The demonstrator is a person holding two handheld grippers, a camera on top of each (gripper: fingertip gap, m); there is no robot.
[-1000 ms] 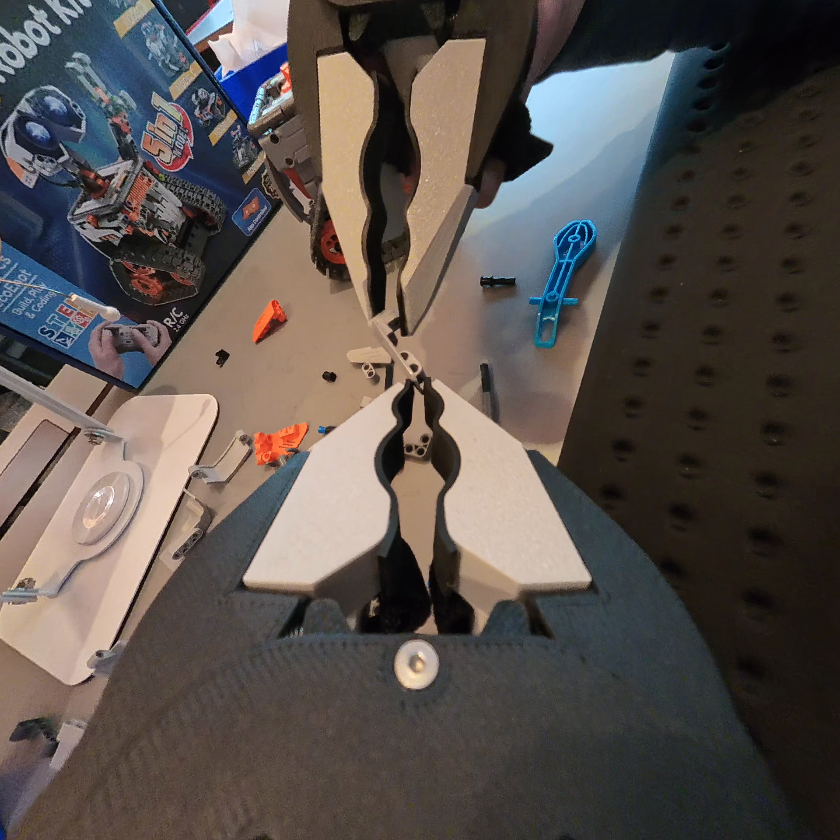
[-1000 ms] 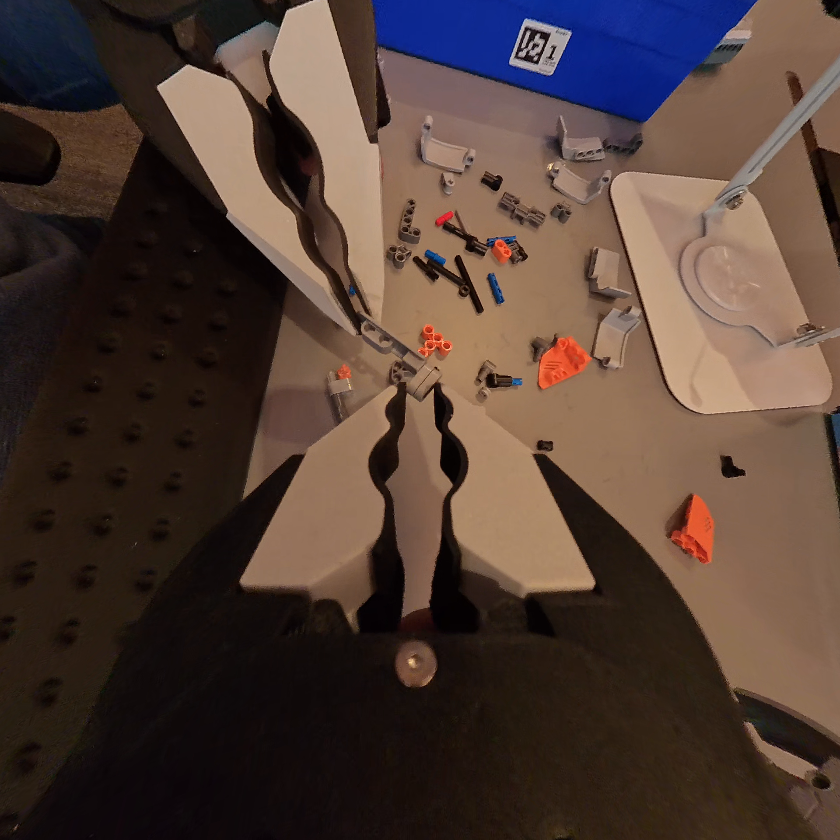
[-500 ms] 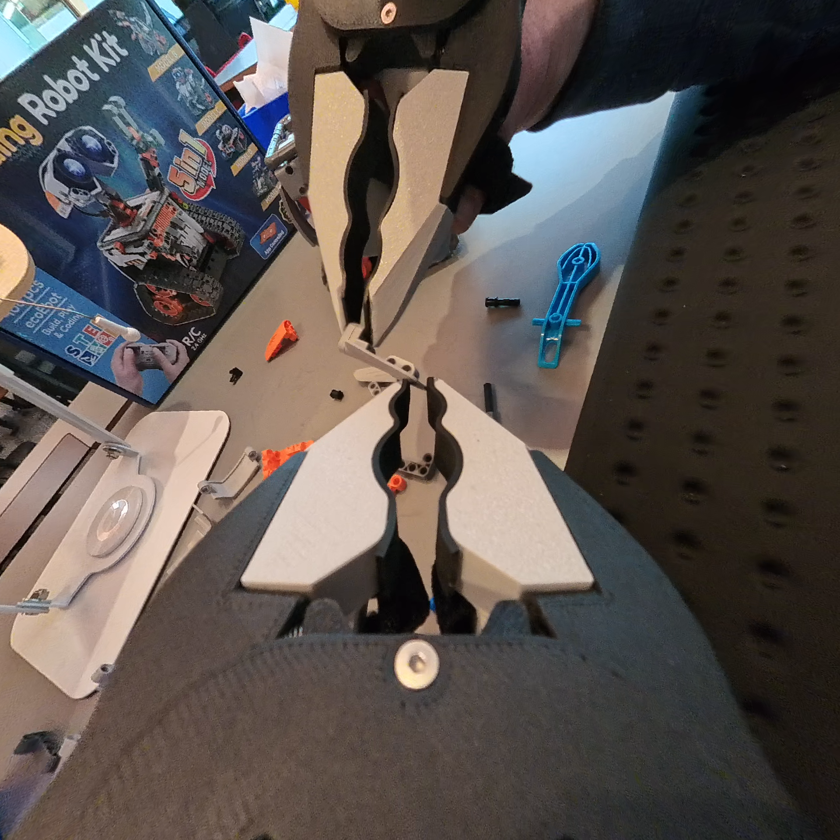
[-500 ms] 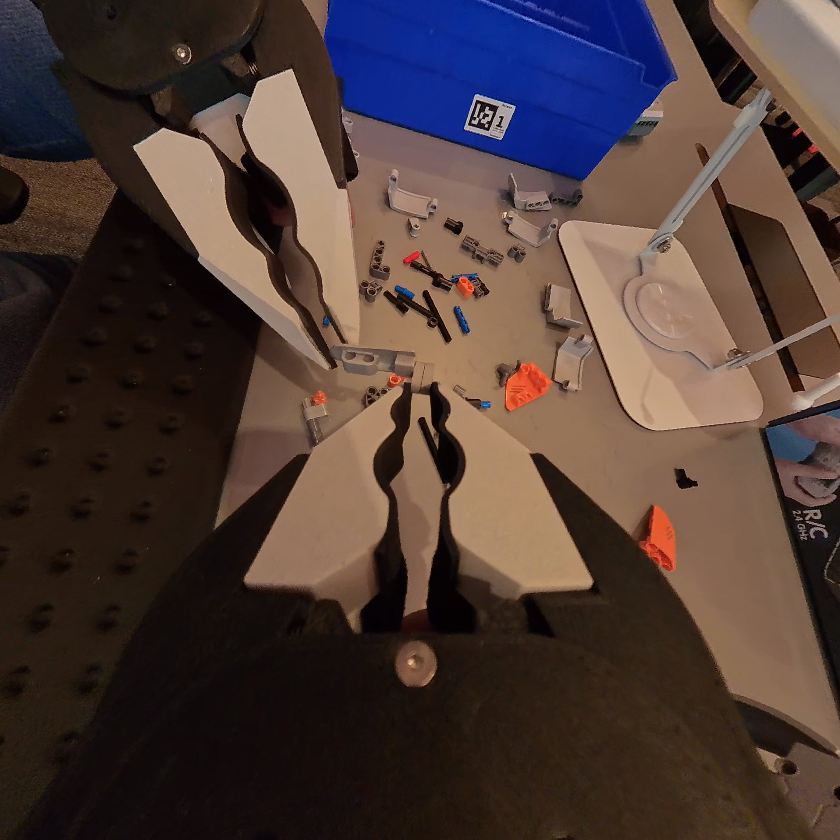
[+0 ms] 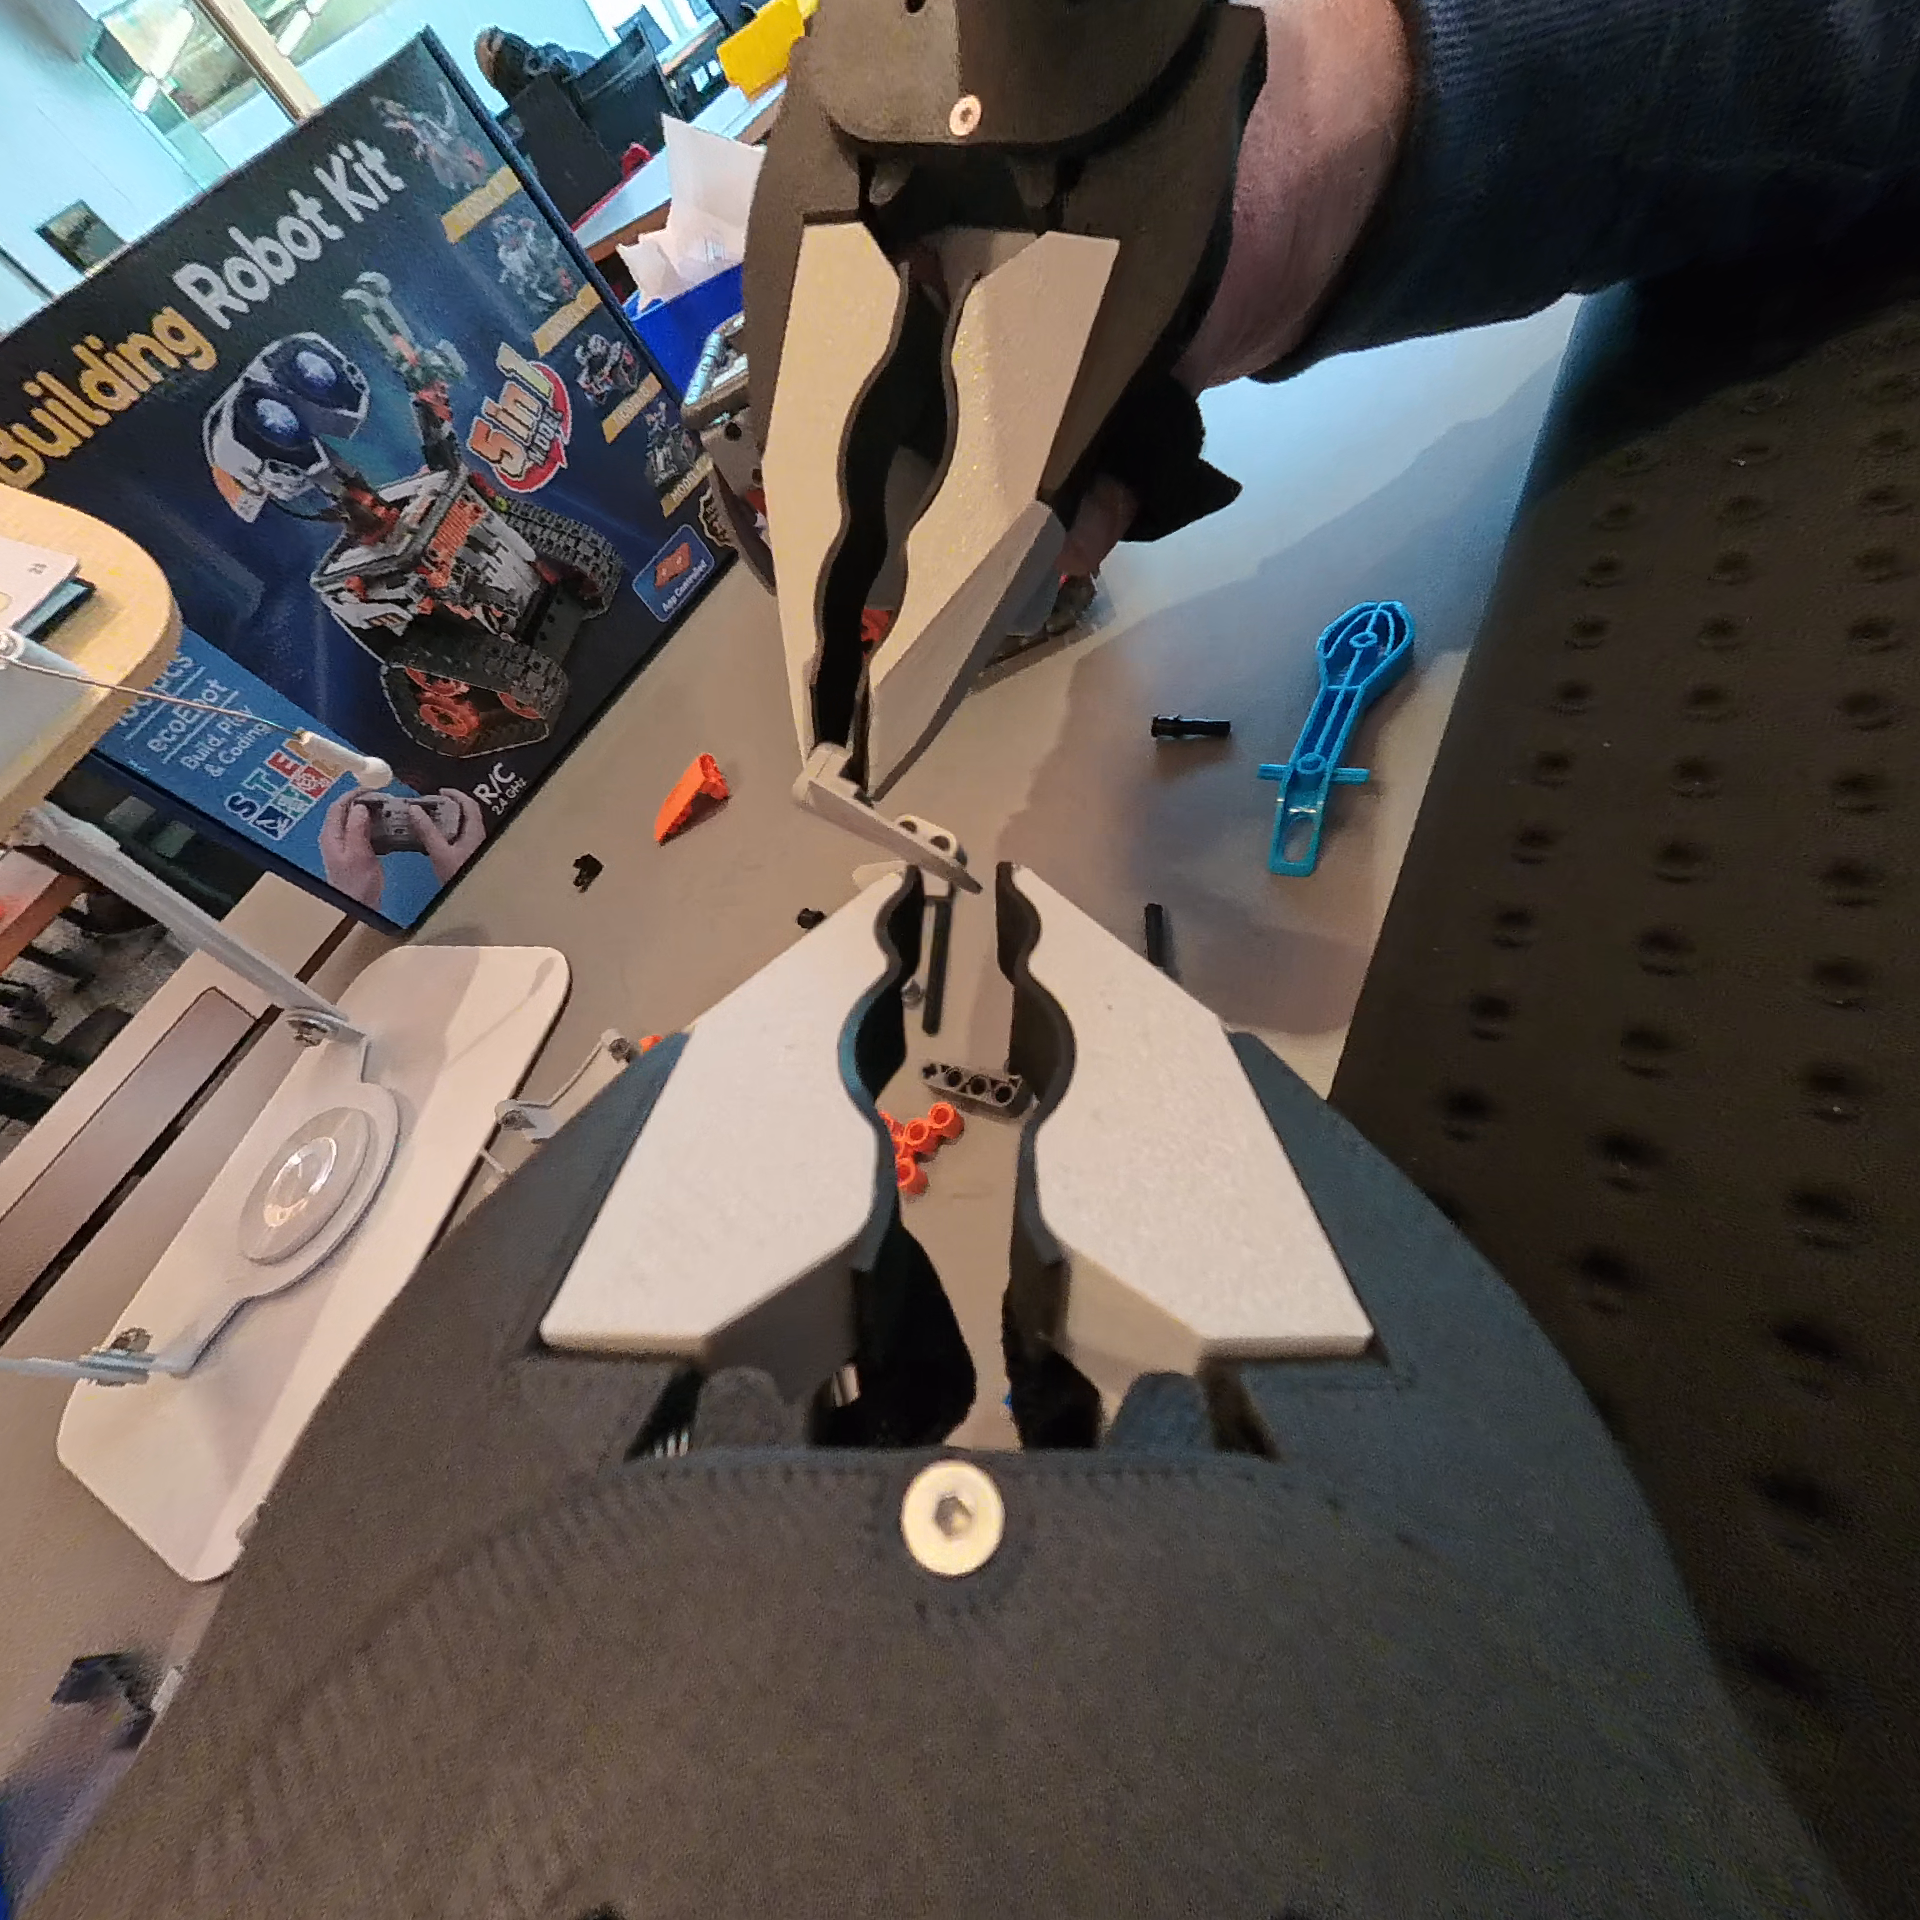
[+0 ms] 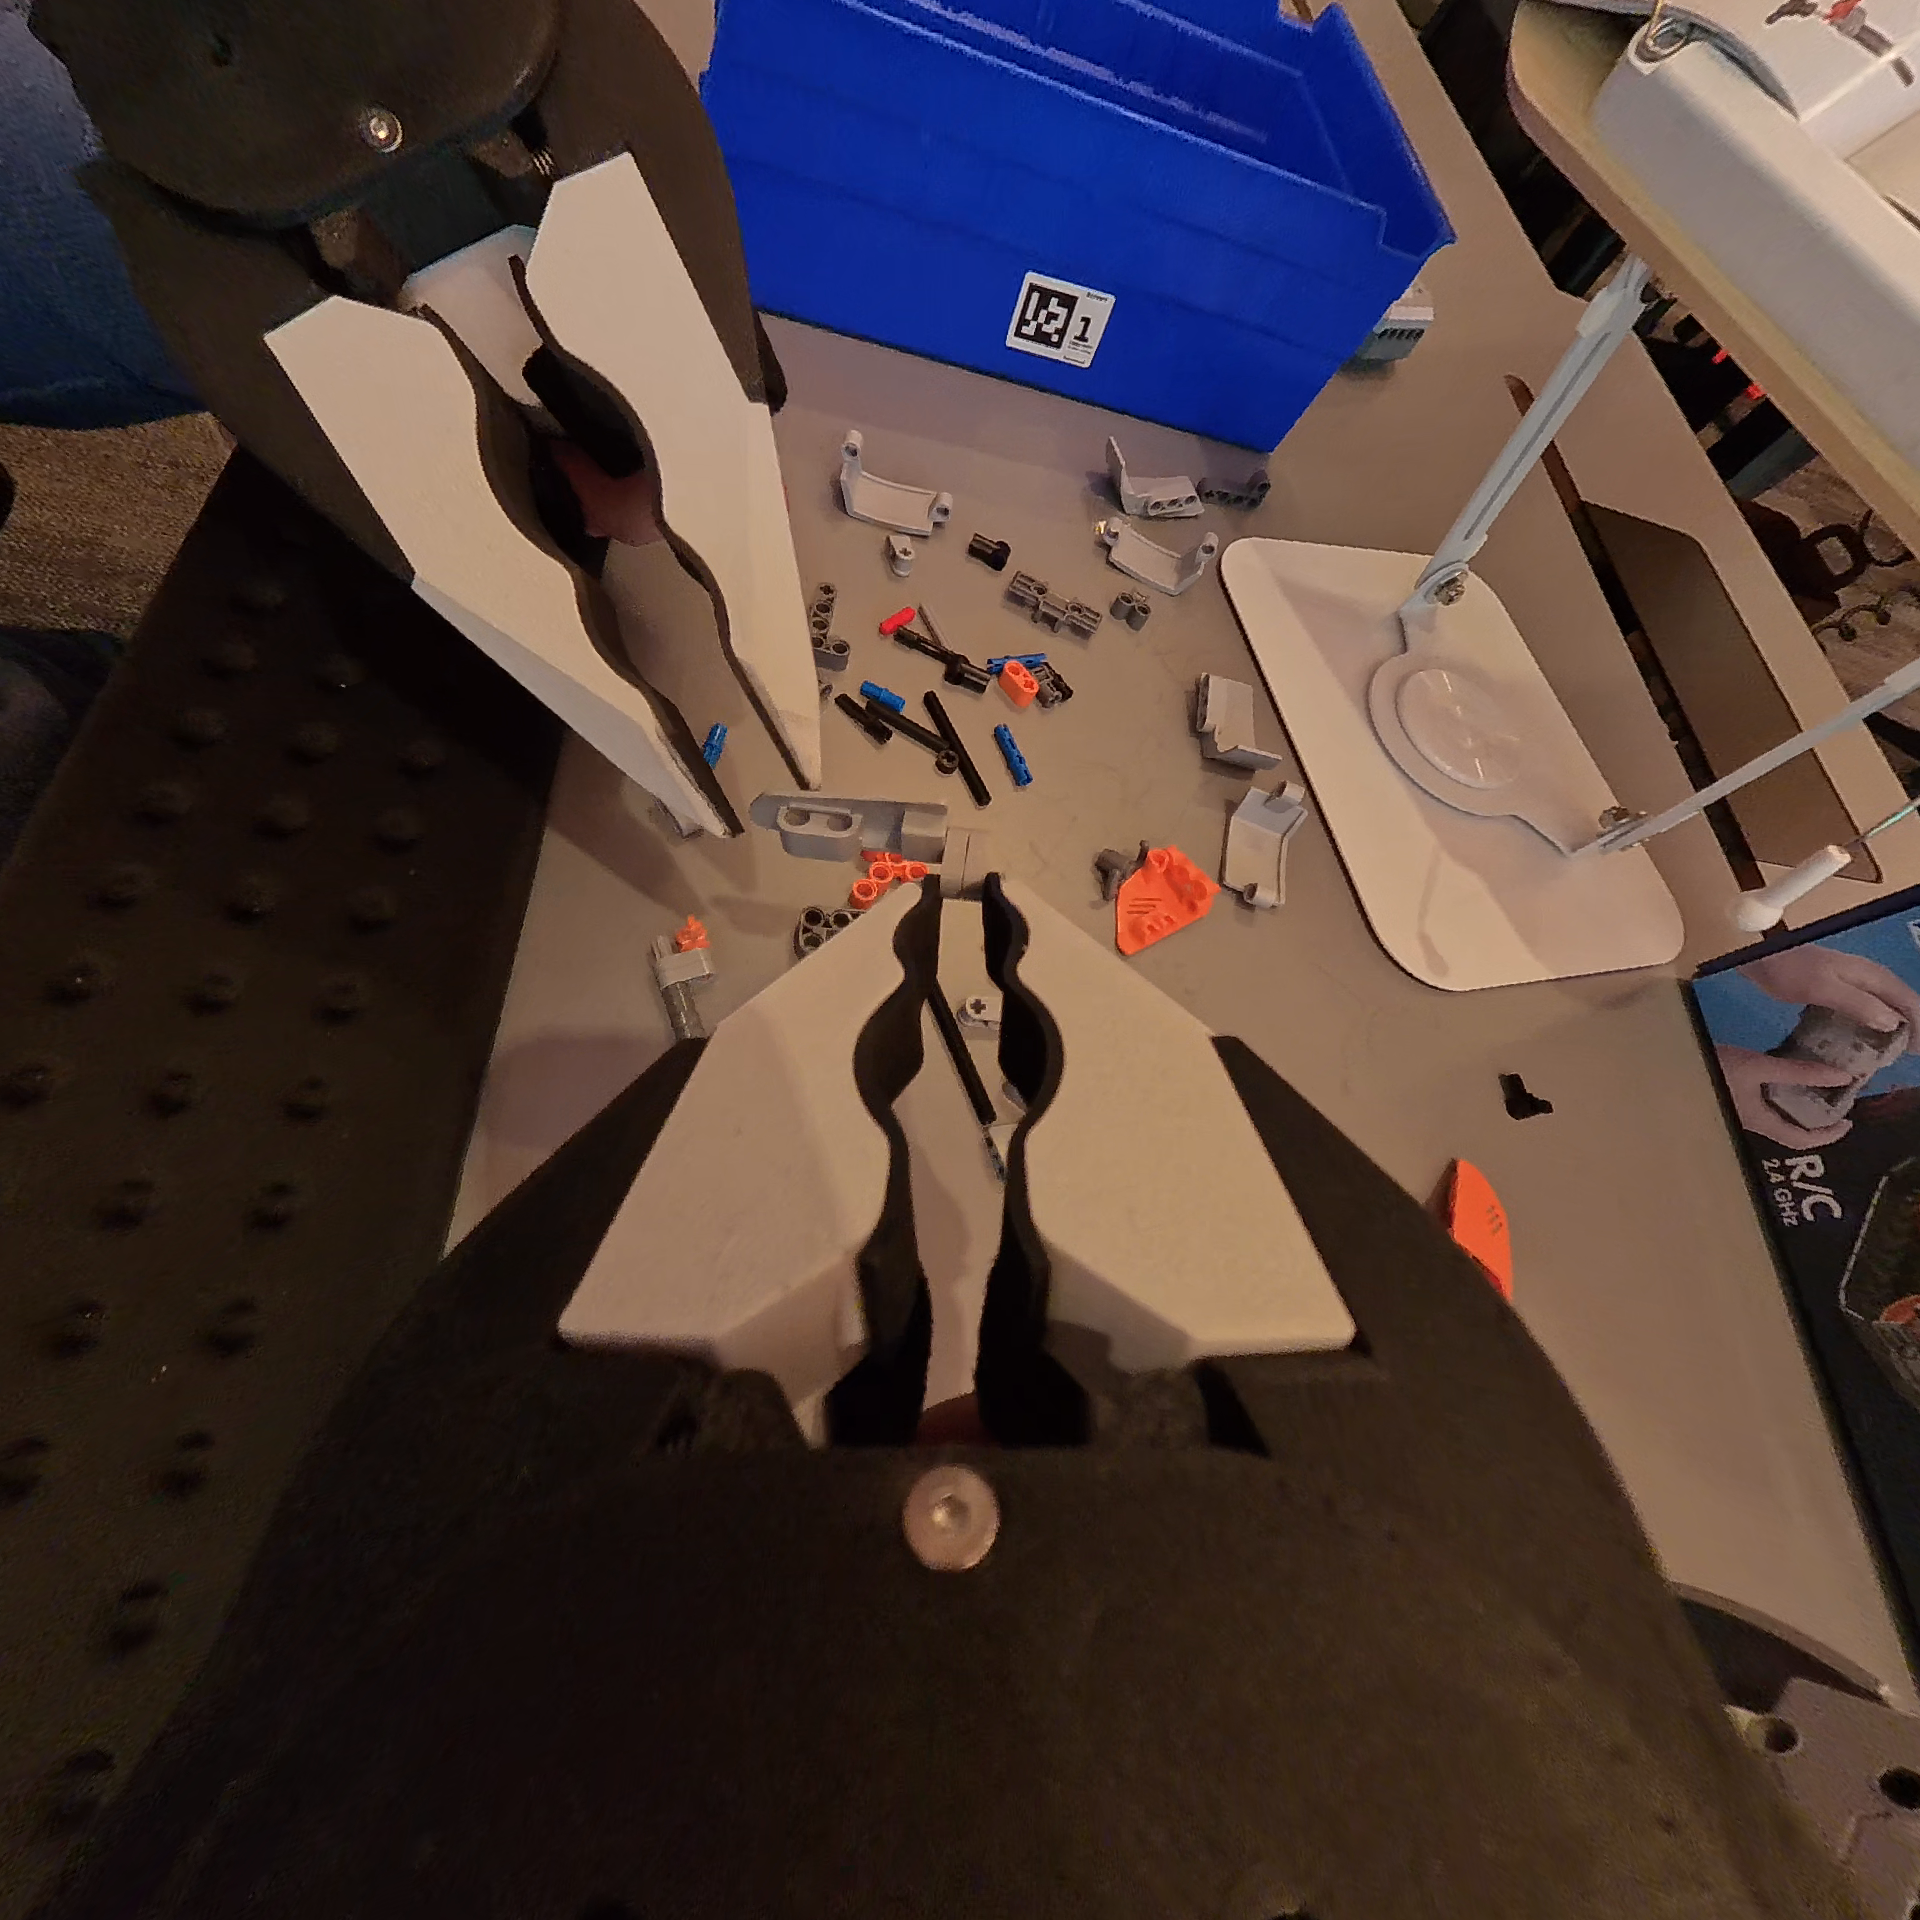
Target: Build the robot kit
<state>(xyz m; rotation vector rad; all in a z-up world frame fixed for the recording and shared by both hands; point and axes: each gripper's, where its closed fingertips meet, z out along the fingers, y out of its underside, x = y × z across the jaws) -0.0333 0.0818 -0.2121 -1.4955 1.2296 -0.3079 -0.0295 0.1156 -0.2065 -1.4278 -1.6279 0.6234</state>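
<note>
**Entry: two grippers meeting over a grey beam, loose kit parts below**

- Grey surface (image 6: 1299, 1091), with a dark dimpled panel (image 6: 208, 935) along one edge. Windows show far behind in the left wrist view.
- Printed kit box (image 5: 364, 468), standing at the surface's edge.
- Blue bin (image 6: 1039, 156), with a square marker tag on its front wall.
- White base plate (image 6: 1507, 935), carrying a round lens and thin metal arms.
- Right gripper (image 6: 961, 885), with a dark sleeve (image 5: 1610, 135) behind it. Its fingers pinch one end of the beam.
- Left gripper (image 5: 956, 883), fingers narrowly parted at the beam's other end. Whether they clamp it cannot be told.
- Blue flat tool (image 5: 1340, 717), lying apart near the panel.
- Grey beam (image 6: 847, 826), held above the surface and spanning tip to tip.
- Orange wedge (image 6: 1158, 899), black axles (image 6: 956, 748) and grey brackets and pins, scattered beneath.
</note>
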